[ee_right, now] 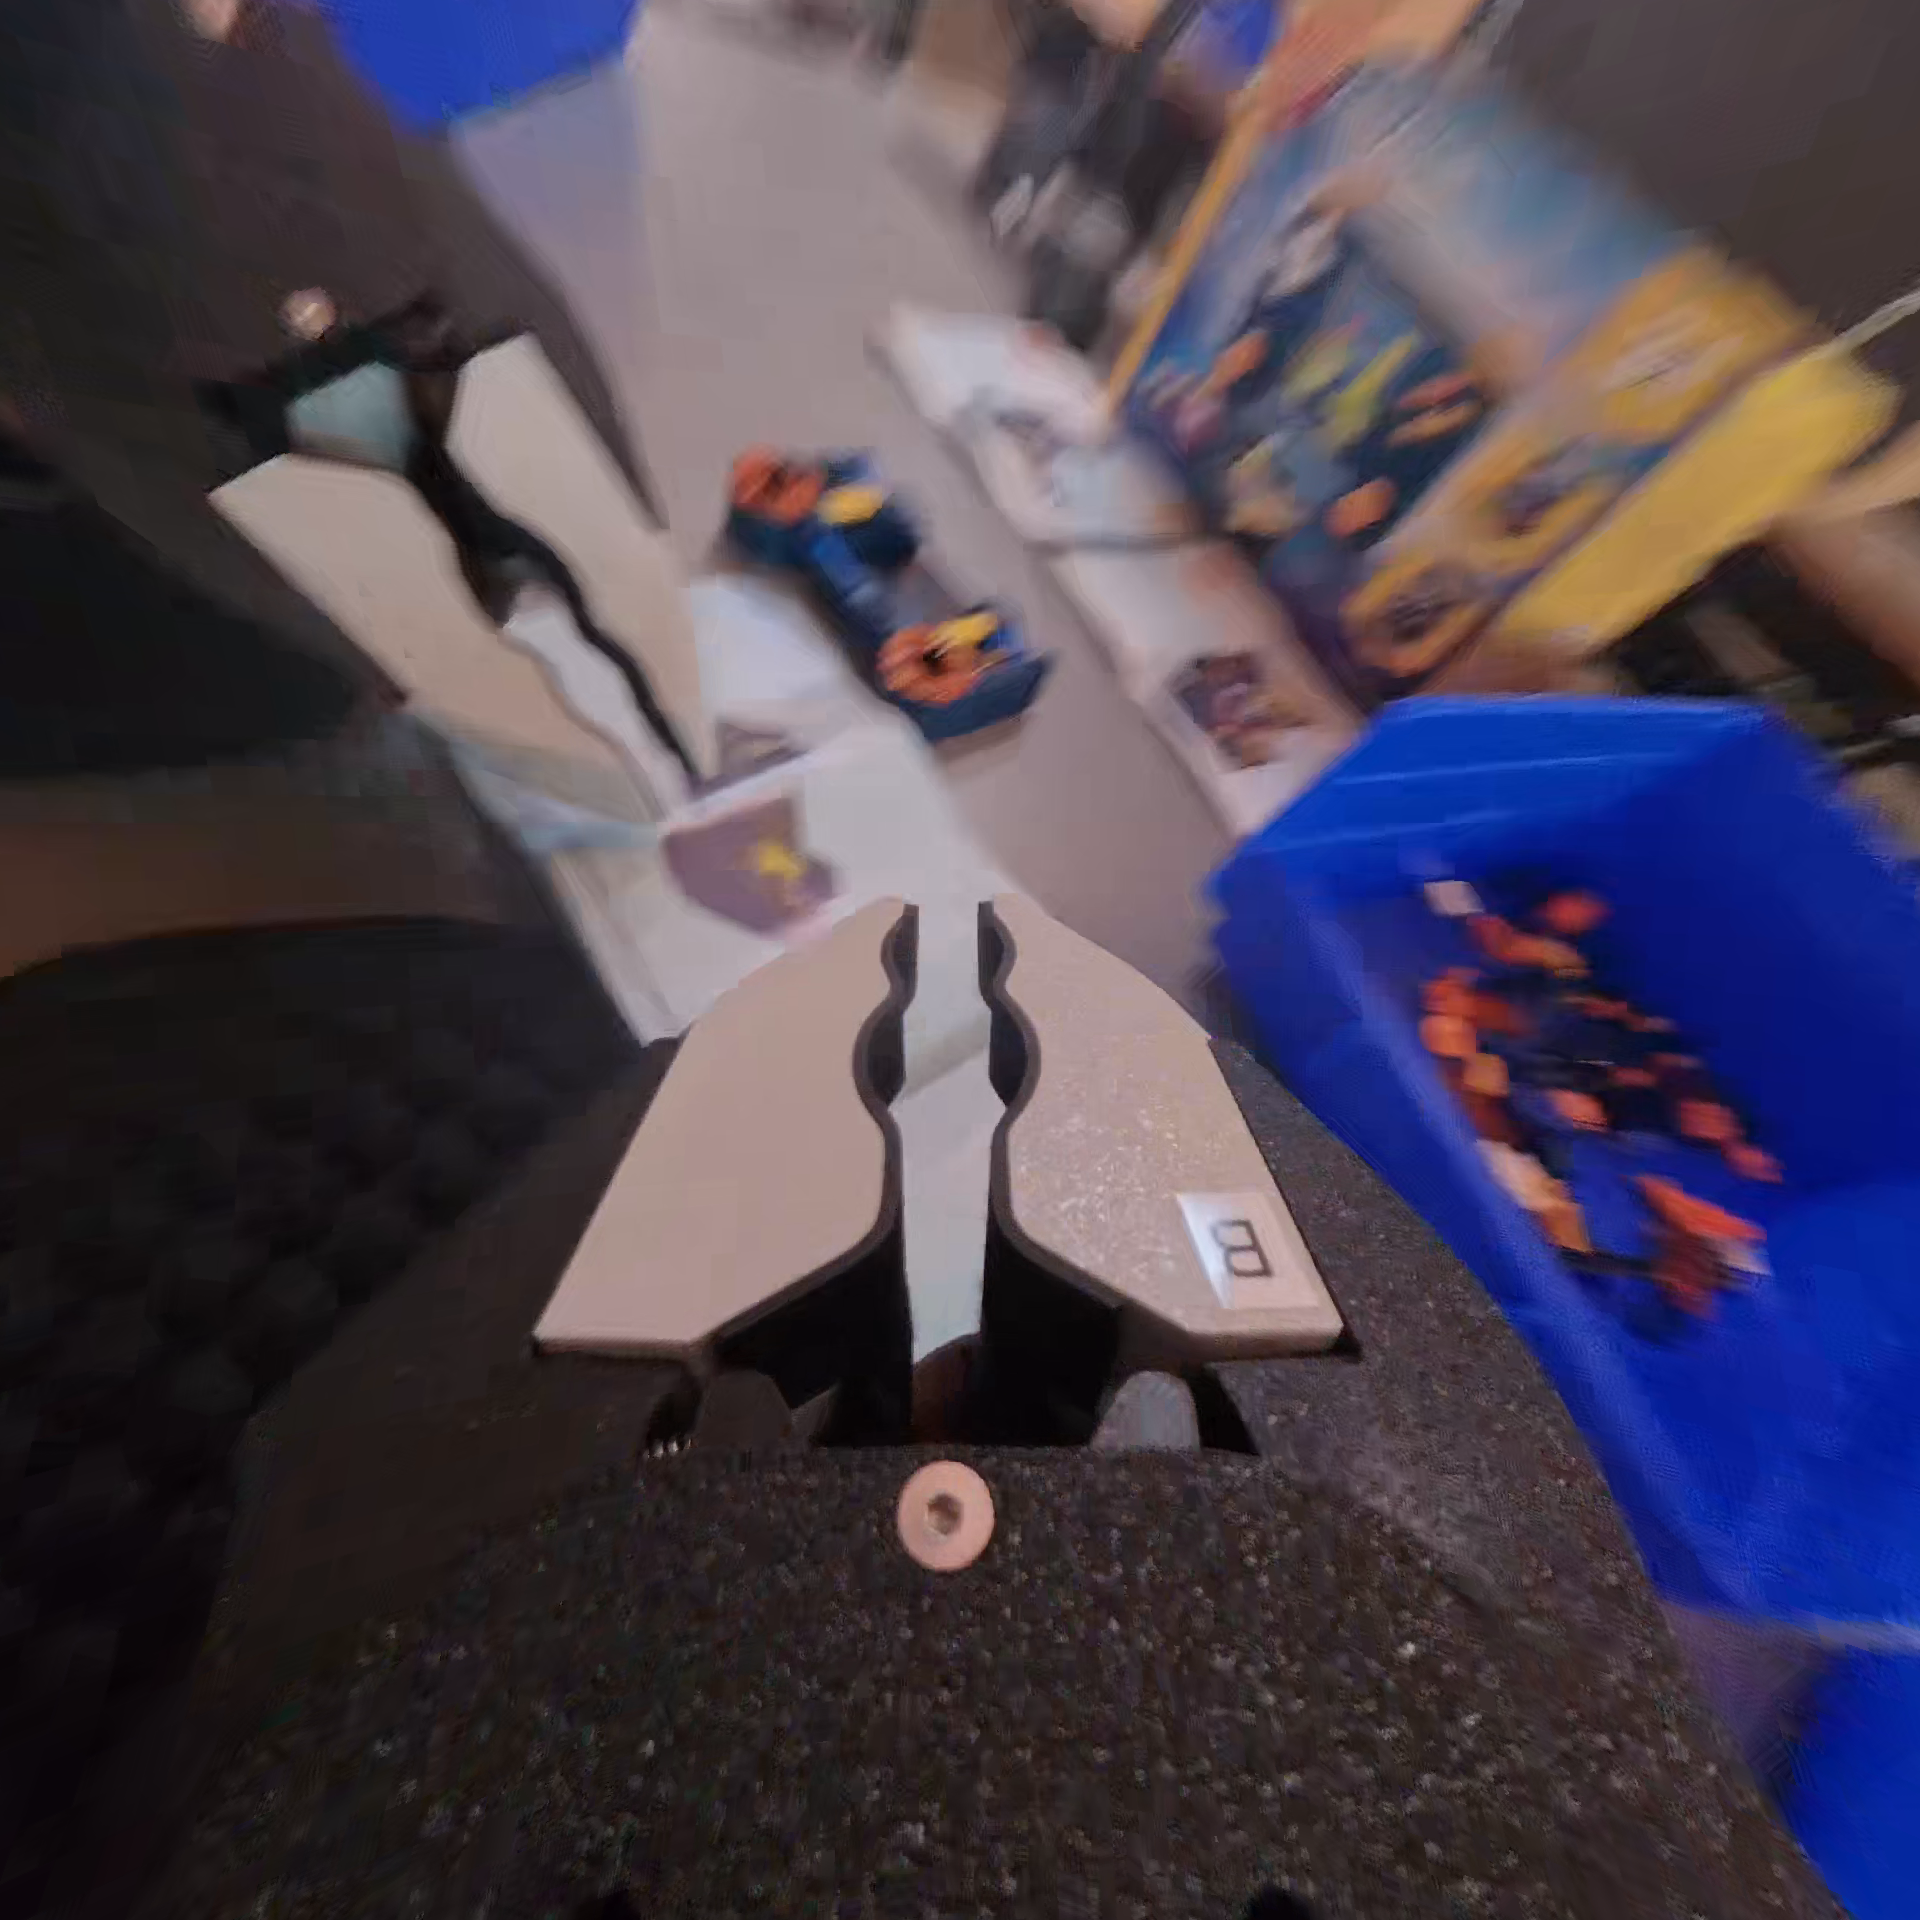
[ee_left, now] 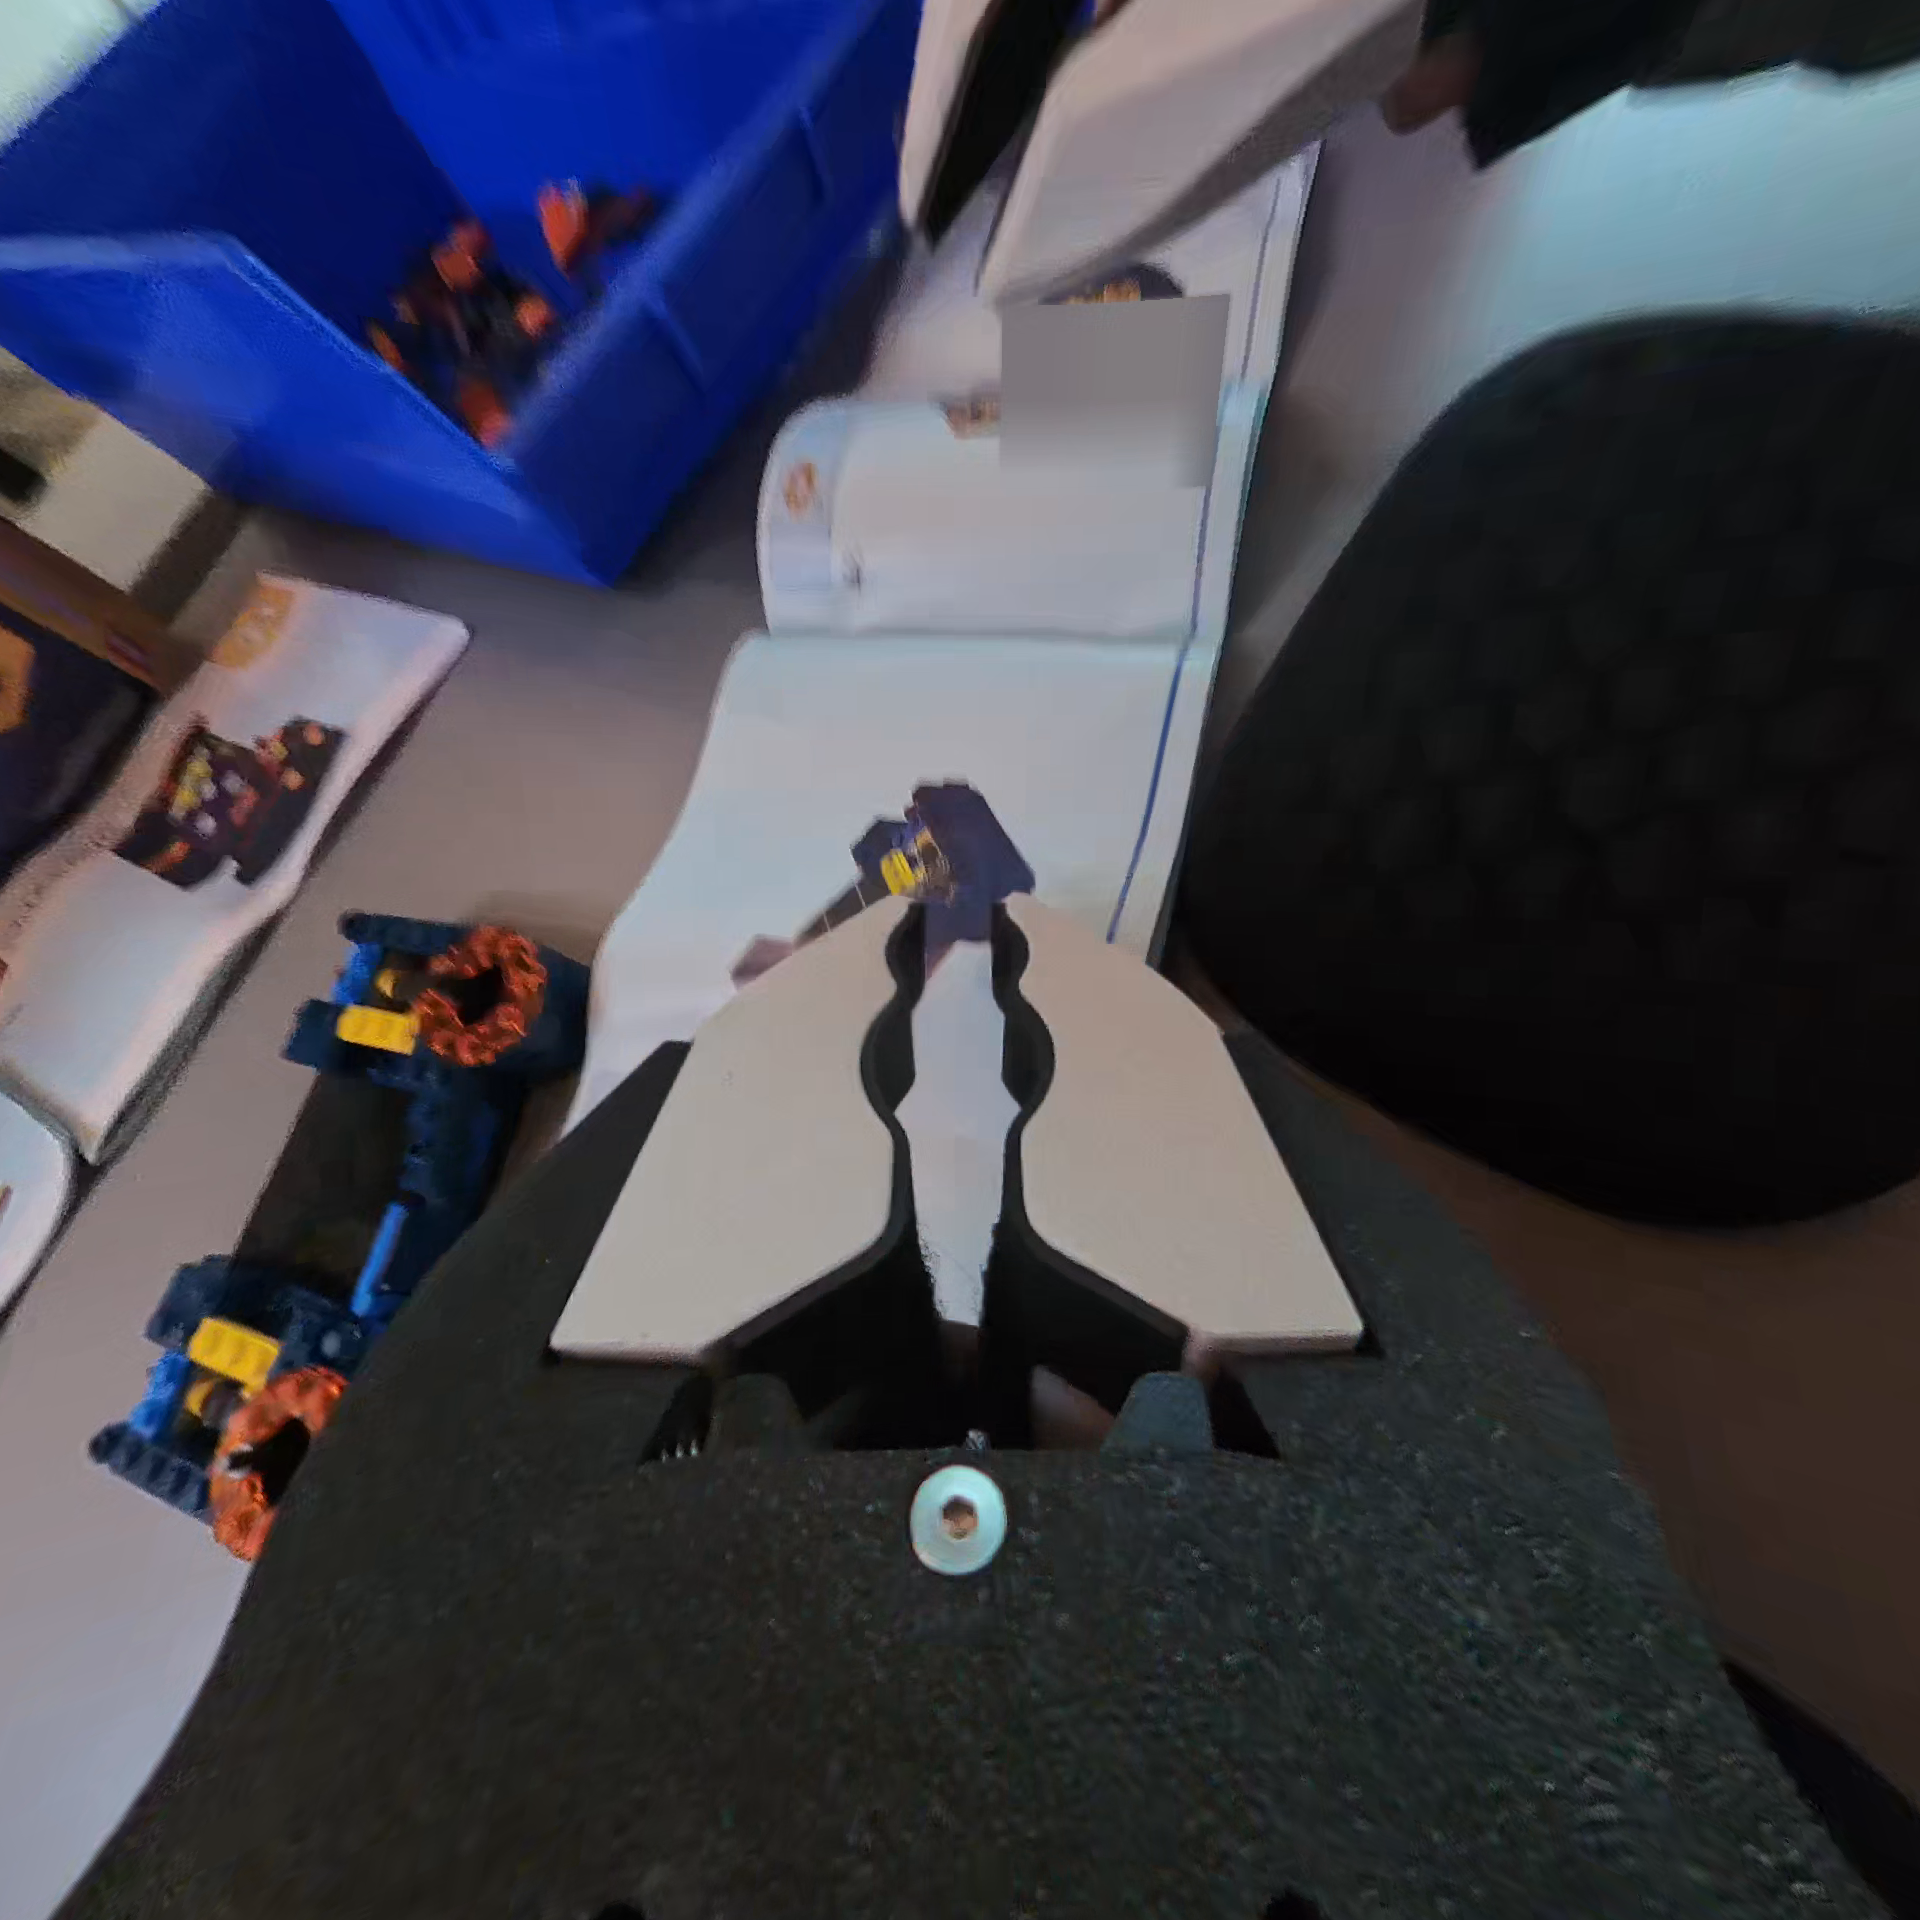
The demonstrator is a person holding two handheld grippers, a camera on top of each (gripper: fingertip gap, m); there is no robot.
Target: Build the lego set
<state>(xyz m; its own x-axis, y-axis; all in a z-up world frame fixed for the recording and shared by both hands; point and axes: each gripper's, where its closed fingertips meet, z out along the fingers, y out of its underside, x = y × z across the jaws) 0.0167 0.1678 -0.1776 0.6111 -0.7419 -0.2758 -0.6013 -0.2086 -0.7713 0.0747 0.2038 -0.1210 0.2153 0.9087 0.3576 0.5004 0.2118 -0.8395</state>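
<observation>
Blurring smears the blue bin's orange pieces.

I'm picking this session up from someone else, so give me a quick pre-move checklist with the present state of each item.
1. Left gripper empty: ok; its fingers stand slightly apart with only the open booklet showing between them.
2. Right gripper empty: ok; a narrow gap, nothing in it.
3. Grippers apart from each other: ok; the right view shows the left one off to the side, not touching.
4. Blue brick model within view and free: ok; it lies on the table beside the booklet, untouched.
5. Blue bin of loose pieces near the right gripper: ok.
6. Sharp view of the pieces in the bin: not ok; both pictures are motion-blurred.
</observation>
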